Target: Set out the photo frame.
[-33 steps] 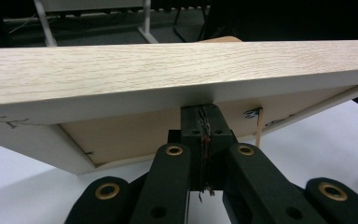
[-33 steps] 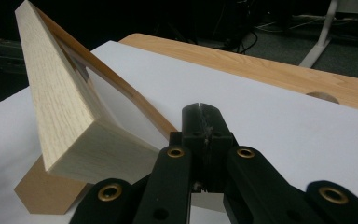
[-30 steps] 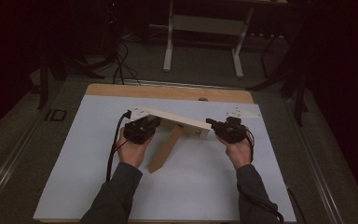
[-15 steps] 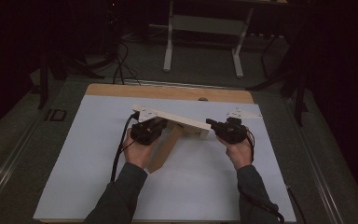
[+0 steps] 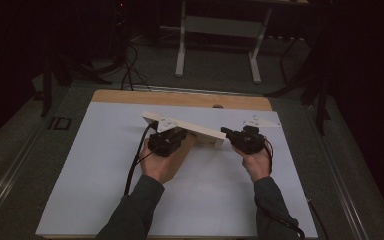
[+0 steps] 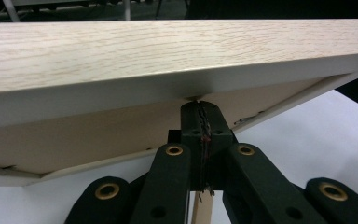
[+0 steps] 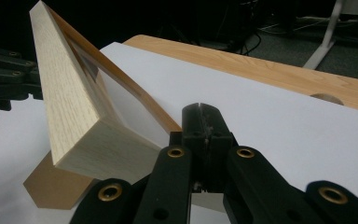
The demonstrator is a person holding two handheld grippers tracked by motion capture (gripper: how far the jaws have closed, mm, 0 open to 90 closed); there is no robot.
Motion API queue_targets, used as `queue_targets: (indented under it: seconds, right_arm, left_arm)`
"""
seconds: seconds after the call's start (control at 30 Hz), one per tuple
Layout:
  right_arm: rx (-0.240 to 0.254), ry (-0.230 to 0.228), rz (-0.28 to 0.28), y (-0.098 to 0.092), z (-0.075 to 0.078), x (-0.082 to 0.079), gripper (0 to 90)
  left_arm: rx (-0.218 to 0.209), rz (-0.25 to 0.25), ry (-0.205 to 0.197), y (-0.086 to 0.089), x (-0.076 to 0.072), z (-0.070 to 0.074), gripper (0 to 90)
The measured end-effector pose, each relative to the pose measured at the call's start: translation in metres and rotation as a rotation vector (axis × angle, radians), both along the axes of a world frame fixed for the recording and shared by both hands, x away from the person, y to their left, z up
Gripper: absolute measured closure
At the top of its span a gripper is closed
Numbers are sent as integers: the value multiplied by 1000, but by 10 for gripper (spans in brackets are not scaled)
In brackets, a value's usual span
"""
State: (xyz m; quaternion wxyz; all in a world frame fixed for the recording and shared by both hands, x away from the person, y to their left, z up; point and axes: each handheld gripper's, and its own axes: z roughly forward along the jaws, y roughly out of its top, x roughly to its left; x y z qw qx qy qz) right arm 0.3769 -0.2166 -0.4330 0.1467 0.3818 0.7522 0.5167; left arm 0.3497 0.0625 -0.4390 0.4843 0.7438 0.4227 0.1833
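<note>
Tilting above the middle of the white tabletop (image 5: 105, 190), a light wooden frame (image 5: 190, 129) is being held between two grippers. Its stand (image 5: 180, 157) is slanting down to the sheet. The left gripper (image 6: 200, 105) is pressing its closed jaws up against the frame's underside, pinching nothing that can be seen. The right gripper (image 7: 200, 112), jaws pressed together as well, is sitting at the frame's near corner; whether anything is caught between them cannot be told. Beyond the sheet, a bare wooden board (image 5: 180, 98) is showing.
</note>
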Motion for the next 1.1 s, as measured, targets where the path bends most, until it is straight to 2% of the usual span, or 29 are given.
queue_targets:
  seconds: [1.1]
  right_arm:
    - [-7, -7, 25, 5, 0, -5, 897]
  left_arm:
    - [-12, -12, 6, -7, 0, 2, 900]
